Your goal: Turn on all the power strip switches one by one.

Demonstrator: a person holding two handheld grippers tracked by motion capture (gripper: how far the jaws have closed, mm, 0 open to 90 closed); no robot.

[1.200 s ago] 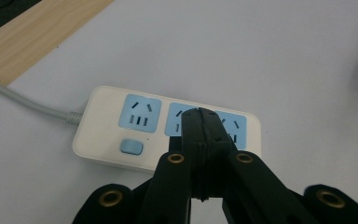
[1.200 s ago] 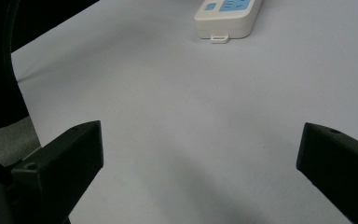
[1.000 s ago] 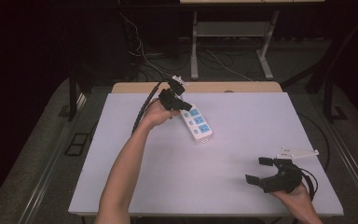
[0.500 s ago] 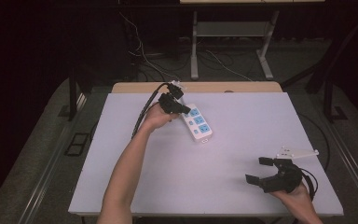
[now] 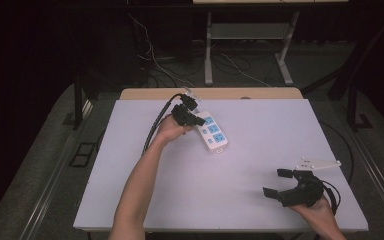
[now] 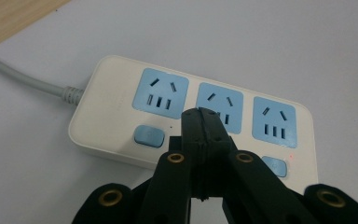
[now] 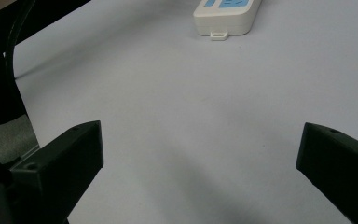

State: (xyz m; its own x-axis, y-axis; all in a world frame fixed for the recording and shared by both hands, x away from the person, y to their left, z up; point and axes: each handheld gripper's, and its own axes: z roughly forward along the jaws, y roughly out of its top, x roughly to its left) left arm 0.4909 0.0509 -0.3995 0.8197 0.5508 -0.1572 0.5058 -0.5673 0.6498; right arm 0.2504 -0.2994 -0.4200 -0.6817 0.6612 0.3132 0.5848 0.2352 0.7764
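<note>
Left forearm (image 5: 140,185) enters from the bottom edge and reaches forward over the table (image 5: 260,150) toward its far left part. Left hand (image 5: 169,131) holds the left gripper (image 5: 196,120) at the near end of the power strip (image 5: 212,132).

In the left gripper view, the jaws are pressed together with no gap and nothing between them. Their joined tip (image 6: 204,122) sits over the strip's long edge, in front of the middle socket (image 6: 220,108). Contact with the strip's surface cannot be confirmed.

The power strip is white with three blue sockets and blue buttons. One button (image 6: 149,136) is clear to the left of the jaws; another (image 6: 275,165) shows to the right, with a small red light (image 6: 290,160) beside it. A grey cord (image 6: 23,79) leaves the strip's left end toward the wooden table edge (image 6: 14,18). The strip lies flat on the far left-centre of the table, angled.

Right gripper (image 5: 280,184) is at the near right corner, held by the right hand (image 5: 320,212), well apart from the strip. Its jaws stand wide apart and hold nothing; bare table lies between them in the right gripper view, with the strip's end (image 7: 226,18) far ahead.
</note>
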